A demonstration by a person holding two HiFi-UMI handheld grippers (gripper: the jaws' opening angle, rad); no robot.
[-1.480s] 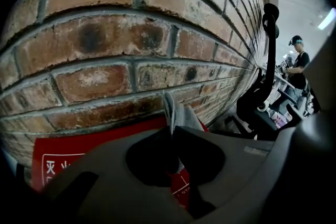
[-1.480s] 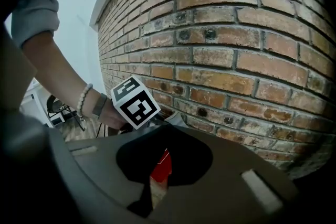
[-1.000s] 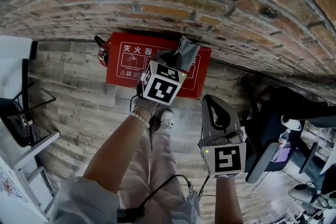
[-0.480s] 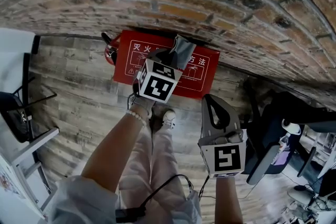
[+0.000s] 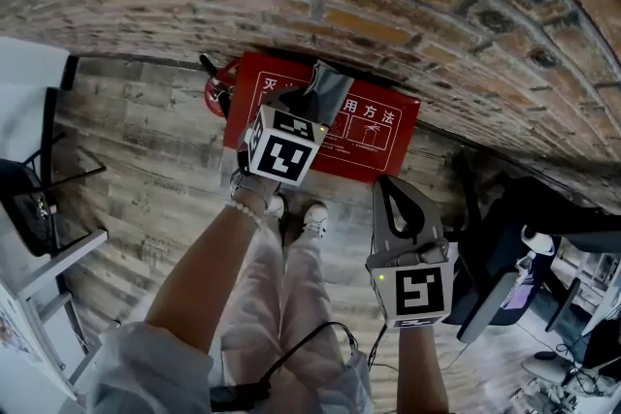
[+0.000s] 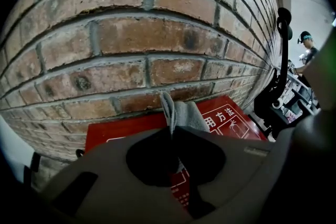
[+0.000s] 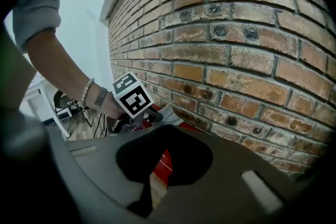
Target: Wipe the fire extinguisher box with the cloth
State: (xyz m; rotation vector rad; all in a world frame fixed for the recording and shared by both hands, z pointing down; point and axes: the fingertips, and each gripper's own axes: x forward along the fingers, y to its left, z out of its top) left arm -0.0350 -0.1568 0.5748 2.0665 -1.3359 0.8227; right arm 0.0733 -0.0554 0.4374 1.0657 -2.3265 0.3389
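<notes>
Fire extinguisher box is lying left-to-right along the far brick wall, right ahead of your left gripper, which is clamping the cloth; your right gripper, closed and empty, is hovering nearer.

1. The fire extinguisher box stands on the floor, backed against the brick wall ahead of me.
2. A fire extinguisher sits just beside the box's left end, at the wall's foot.
3. My left gripper is over the box's middle, the cloth between its jaws and sticking out toward the wall.
4. My right gripper hangs further right, nearer me, off the box.
5. The person's shoes stand on the floor just before the box.
</notes>
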